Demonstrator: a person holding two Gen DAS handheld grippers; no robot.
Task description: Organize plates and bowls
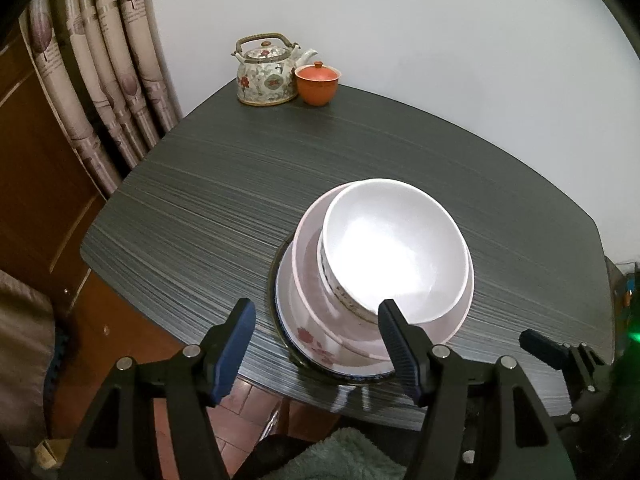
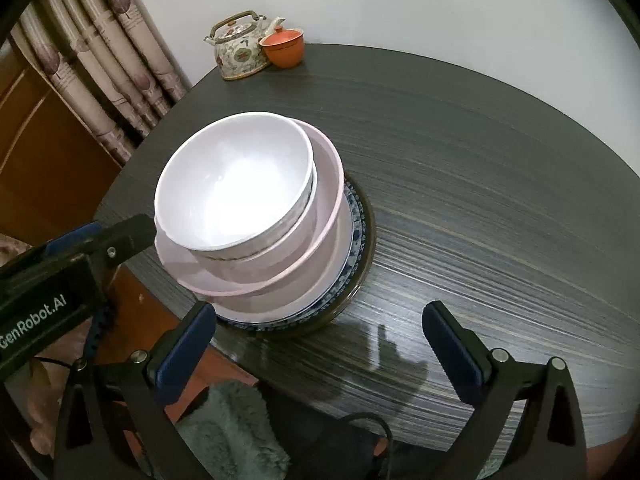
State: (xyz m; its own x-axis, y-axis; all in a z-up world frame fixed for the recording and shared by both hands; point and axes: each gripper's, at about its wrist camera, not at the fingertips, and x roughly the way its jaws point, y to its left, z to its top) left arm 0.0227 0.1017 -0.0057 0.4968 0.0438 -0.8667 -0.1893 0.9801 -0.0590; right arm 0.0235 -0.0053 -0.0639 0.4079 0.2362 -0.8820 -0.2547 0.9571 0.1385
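Observation:
One stack of dishes stands near the table's front edge. A white bowl [image 1: 394, 248] [image 2: 232, 188] sits on top, nested in a patterned bowl [image 1: 332, 280]. Under them come a pink dish [image 1: 310, 276] [image 2: 320, 236], a plate with red flowers [image 1: 316, 344] and a dark-rimmed plate [image 2: 366, 248]. My left gripper [image 1: 316, 306] is open just in front of the stack, with its pads clear of the dishes. My right gripper [image 2: 320, 312] stands wide open over bare table at the stack's near right, holding nothing. A finger of the left gripper [image 2: 132, 228] shows beside the pink dish.
A flowered teapot [image 1: 266, 72] and an orange lidded cup [image 1: 317, 82] stand at the table's far corner by the wall. A curtain [image 1: 100, 80] and a wooden cabinet [image 1: 32, 184] are on the left. A furry cushion [image 2: 228, 424] lies below the table's front edge.

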